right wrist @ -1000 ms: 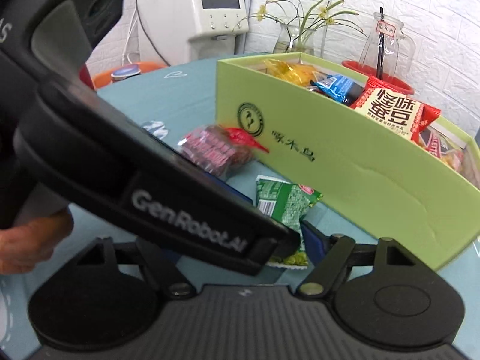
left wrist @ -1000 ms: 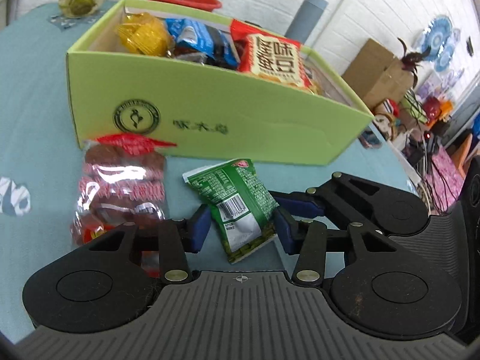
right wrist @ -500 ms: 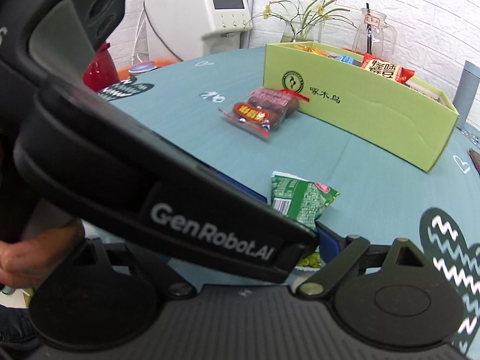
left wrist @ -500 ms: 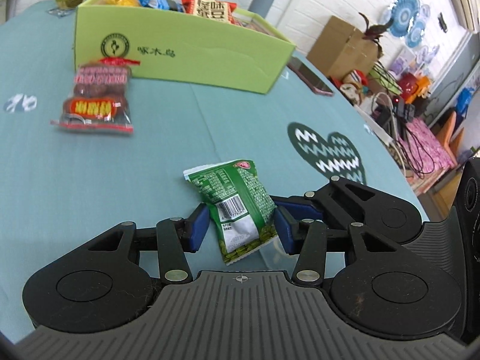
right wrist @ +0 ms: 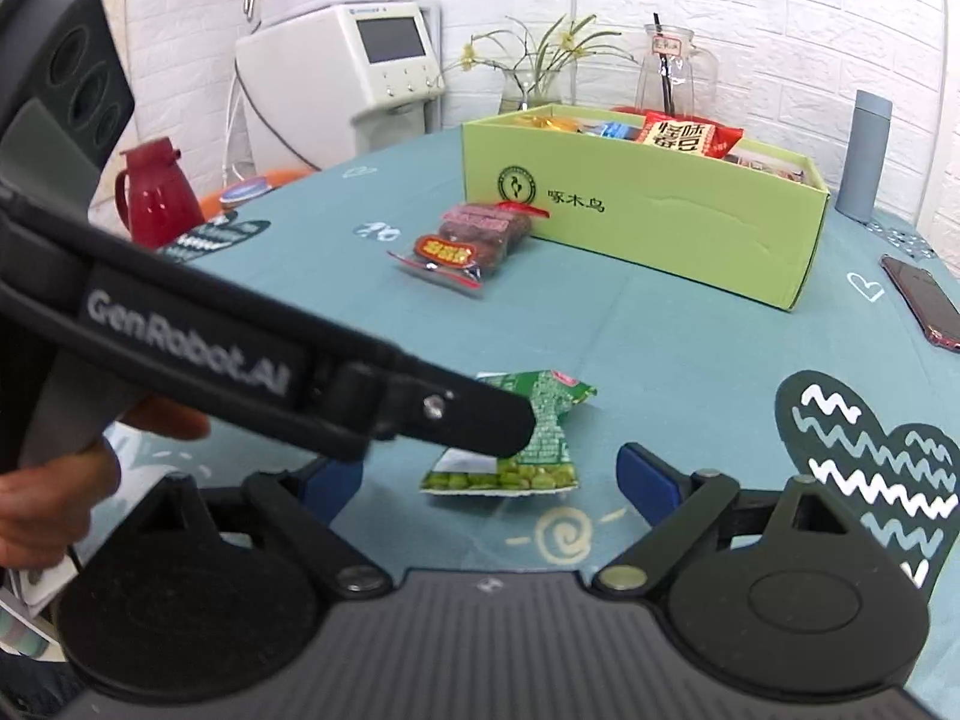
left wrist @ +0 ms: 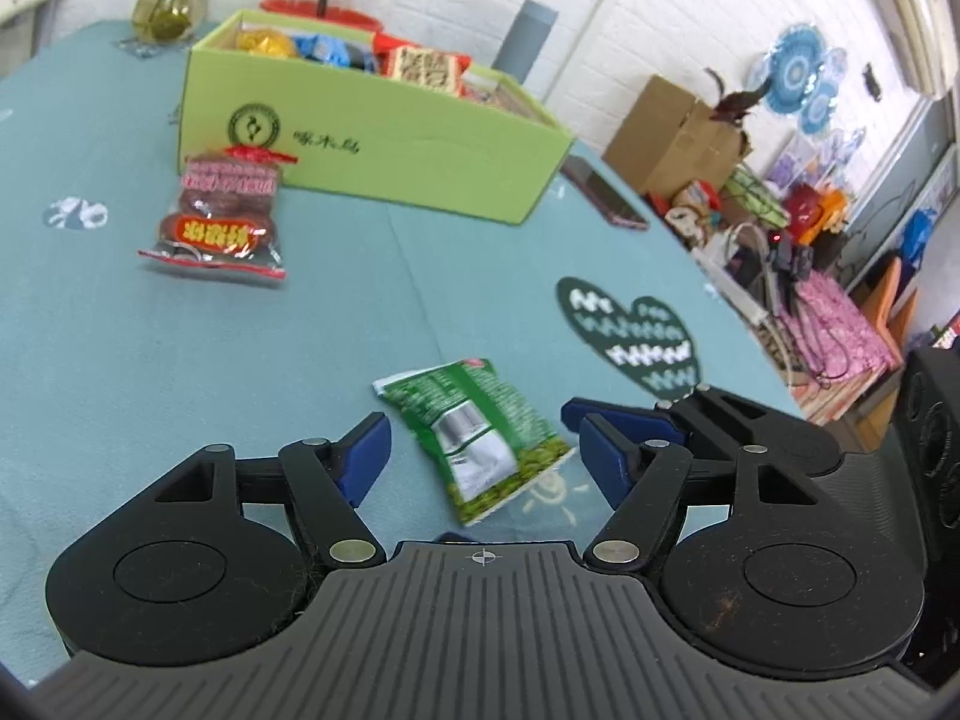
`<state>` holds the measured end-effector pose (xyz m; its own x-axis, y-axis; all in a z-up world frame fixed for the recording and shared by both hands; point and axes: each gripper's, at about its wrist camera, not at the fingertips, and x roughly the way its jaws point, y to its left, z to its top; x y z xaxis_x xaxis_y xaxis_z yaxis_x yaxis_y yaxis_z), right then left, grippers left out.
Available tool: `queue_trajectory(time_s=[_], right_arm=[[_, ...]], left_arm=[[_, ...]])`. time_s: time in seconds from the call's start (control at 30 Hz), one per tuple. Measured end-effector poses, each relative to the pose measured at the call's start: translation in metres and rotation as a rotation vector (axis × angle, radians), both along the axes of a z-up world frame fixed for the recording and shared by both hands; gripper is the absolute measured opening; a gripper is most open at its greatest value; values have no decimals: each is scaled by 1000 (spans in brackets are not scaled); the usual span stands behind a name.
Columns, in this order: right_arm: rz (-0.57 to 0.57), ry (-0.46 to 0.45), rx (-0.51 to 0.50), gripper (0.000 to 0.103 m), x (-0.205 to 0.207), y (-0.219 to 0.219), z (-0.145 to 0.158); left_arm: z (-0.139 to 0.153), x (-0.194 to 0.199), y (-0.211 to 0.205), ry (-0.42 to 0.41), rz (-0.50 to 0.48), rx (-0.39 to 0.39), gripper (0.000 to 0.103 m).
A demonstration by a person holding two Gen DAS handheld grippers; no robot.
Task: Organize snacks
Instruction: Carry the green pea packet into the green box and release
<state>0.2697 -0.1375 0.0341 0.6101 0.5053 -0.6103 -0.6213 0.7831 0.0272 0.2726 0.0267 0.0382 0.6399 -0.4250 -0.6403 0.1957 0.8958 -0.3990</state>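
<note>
A green pea snack packet (left wrist: 480, 438) lies on the teal tablecloth between the fingers of my left gripper (left wrist: 480, 450), which is open and does not touch it. The packet also shows in the right wrist view (right wrist: 528, 450), partly hidden by the left gripper's body. My right gripper (right wrist: 492, 480) is open and empty just behind the packet. A red packet of dark snacks (left wrist: 222, 216) lies in front of the green box (left wrist: 384, 150). The box holds several snack bags.
A phone (right wrist: 924, 300) lies at the table's right side. A grey bottle (right wrist: 864, 156), a glass jar (right wrist: 672, 66) and a vase with flowers (right wrist: 534, 72) stand behind the box. A red jug (right wrist: 156, 198) stands at the left. Clutter and a cardboard box (left wrist: 678, 138) lie beyond the table.
My left gripper has opened and let go of the green packet, which now lies on the cloth. Both grippers have drawn back from the box. The right gripper has opened wider.
</note>
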Motion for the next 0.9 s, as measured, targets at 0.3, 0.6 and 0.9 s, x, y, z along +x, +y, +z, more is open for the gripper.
queue_trajectory(time_s=[0.3,0.6,0.9], right_arm=[[41,-8,-30,55,14,7,0],[77,-267,-36,61,92,53,67],[14,-223,44,63,223,81,74]], left_arm=[[-14,22,-1,45,-29,-43,20],[70,89,31,-155,38,-29,21],[86,212,45,-188,74,80,21]])
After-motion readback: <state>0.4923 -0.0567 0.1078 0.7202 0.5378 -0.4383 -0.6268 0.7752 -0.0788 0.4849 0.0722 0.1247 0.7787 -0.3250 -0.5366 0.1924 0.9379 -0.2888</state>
